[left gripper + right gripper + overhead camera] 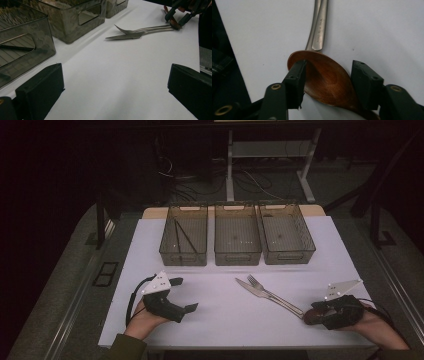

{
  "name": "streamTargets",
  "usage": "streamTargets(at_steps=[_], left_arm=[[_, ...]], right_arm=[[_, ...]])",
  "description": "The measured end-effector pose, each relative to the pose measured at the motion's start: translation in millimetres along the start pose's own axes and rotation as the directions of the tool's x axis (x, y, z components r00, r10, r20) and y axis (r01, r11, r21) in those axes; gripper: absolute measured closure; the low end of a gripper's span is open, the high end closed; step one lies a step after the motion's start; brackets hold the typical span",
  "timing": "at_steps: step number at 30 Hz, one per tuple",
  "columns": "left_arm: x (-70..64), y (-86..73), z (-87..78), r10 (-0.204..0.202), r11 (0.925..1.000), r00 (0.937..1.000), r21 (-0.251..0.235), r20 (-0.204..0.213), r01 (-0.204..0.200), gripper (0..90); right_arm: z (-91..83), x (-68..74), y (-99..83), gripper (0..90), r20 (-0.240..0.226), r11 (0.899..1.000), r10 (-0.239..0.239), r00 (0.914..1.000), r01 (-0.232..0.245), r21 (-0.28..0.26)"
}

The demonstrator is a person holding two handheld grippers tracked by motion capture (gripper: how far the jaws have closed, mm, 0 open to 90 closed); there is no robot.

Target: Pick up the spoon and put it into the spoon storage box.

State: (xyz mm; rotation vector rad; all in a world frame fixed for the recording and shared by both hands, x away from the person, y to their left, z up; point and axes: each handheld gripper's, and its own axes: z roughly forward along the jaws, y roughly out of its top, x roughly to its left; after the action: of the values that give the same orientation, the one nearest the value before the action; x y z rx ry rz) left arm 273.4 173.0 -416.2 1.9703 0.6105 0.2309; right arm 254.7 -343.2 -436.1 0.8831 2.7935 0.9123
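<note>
Chopsticks already binned at eleven o'clock; right gripper (pixel 327 82) closing round brown wooden spoon (pixel 329 82), left gripper (pixel 112 97) wide, steel knife (pixel 250 289) and fork (pixel 265 290) waiting.

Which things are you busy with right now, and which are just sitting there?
In use:
- wooden spoon, between the fingers of the right gripper
- fork and knife, handle ends touching the spoon
- three bins

Just sitting:
- left gripper, open, holding nothing
- dark sticks in the left bin
- floor cables
</note>
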Motion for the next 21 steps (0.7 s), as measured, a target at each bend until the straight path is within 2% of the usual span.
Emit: streamTargets(at_steps=[9, 21], left_arm=[[-0.6, 0.3, 0.4, 0.004, 1.0000, 1.0000, 0.003, 0.001, -0.004, 0.0], [-1.0, 0.4, 1.1, 0.007, 1.0000, 1.0000, 0.005, 0.002, -0.007, 0.0]], right_arm=[[-4.3, 3.2, -3.3, 57.5, -0.032, 0.997, -0.053, 0.9981, 0.054, 0.046], [-8.1, -0.7, -8.6, 74.8, -0.091, 0.997, -0.057, 0.9942, 0.061, 0.039]])
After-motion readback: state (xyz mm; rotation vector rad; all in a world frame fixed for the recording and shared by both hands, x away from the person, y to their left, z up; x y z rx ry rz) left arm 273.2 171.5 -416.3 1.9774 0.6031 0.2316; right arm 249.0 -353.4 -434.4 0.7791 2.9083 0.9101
